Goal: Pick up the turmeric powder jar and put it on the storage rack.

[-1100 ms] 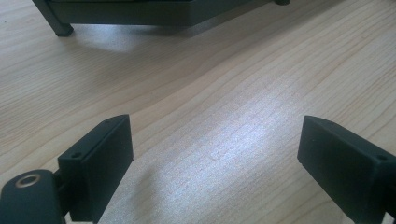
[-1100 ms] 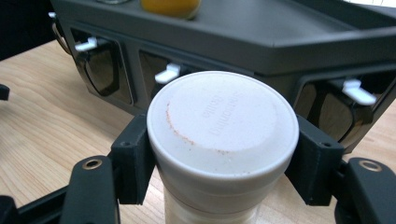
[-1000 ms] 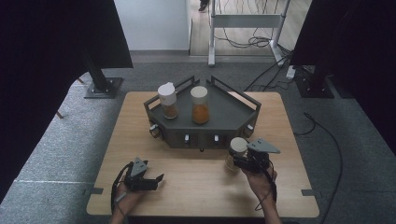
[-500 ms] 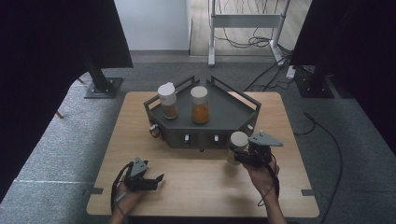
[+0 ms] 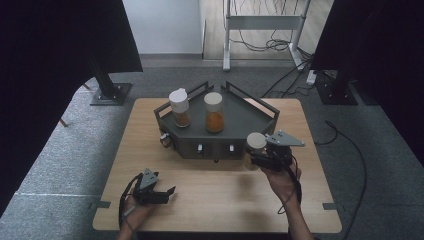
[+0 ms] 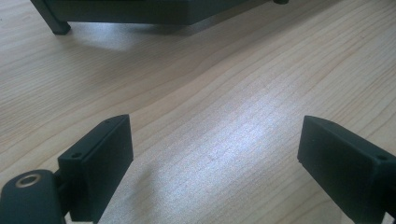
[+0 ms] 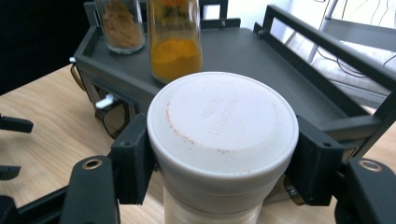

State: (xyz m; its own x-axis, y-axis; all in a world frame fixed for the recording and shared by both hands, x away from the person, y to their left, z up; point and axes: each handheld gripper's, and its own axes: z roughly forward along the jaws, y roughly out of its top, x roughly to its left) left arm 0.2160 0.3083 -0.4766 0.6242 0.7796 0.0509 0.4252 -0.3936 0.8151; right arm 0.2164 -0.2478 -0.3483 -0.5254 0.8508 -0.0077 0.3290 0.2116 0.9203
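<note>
The right gripper had a jar clamped by its white lid, one black jaw pressed to each side, and held it clear of the table, its shadow lying on the wood just below. Straight ahead of that gripper stood the dark rack, its front edge just beyond the jar. On the rack's deck, farther out from the gripper, stood a jar of orange powder and, beside it, a jar of brown powder, both upright and white-capped in the high view.

The left gripper rested low at the near edge of the table, jaws spread wide with nothing between them, only bare pale wood grain showing in the gap. The rack's foot stood well ahead of it.

The tabletop was light wood, matte, with soft glare. Around it lay grey carpet. Black curtains hung on both sides, their stand bases on the floor. Beyond the rack was a white wall panel, a metal frame and loose cables trailing across the floor.
</note>
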